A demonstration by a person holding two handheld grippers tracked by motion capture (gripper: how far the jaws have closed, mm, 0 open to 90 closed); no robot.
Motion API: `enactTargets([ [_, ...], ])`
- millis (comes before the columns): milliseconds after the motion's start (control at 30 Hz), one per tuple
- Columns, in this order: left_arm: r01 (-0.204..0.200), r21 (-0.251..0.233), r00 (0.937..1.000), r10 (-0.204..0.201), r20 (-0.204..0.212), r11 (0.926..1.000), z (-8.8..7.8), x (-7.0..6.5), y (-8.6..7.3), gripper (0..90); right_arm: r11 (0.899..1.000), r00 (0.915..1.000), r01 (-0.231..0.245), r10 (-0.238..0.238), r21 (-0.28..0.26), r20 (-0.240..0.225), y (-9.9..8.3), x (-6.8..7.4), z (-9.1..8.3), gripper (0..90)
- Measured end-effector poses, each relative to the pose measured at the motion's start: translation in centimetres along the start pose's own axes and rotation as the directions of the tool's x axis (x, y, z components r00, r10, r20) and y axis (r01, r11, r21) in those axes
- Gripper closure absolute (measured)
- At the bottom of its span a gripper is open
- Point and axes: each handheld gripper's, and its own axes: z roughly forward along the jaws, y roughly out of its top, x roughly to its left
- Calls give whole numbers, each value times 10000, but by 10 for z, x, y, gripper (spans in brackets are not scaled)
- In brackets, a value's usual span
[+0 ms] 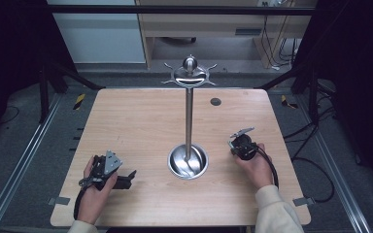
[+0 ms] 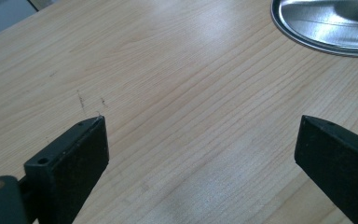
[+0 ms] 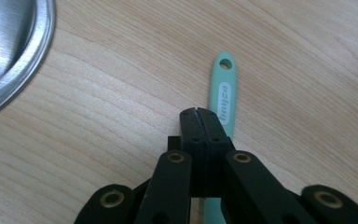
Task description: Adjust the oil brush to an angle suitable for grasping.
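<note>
Wooden table (image 1: 141, 116) from above, with a steel stand (image 1: 188, 121) rising from its round base. Left gripper (image 2: 200, 140) resting near the base, jaws spread wide over bare wood. Right gripper (image 3: 199, 114) pinched together, above a mint-green handle (image 3: 223, 88) lying flat beside the base

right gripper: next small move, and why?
Probably open the jaws. The right gripper hangs over the mint-green handle lying flat on the wooden table, its jaws pressed together with nothing between them. They need to part before straddling the handle.
</note>
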Motion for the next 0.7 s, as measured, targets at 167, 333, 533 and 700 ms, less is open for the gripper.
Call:
enactTargets([
  [167,1,2,10000,-1,32,10000,0,0,0,24,9996,9998,-158,155,-238,-152,2,0,-11,900],
  [333,7,-18,10000,-7,37,10000,0,0,0,25,9986,9996,-279,278,-449,-28,5,0,-30,897],
  [533,17,-8,10000,-16,63,10000,0,0,0,25,9980,9983,-574,576,-258,56,2,-8,-47,856],
  [700,-22,51,10000,22,64,10000,1,-1,0,25,9969,9968,-791,790,34,126,0,-16,-55,800],
])
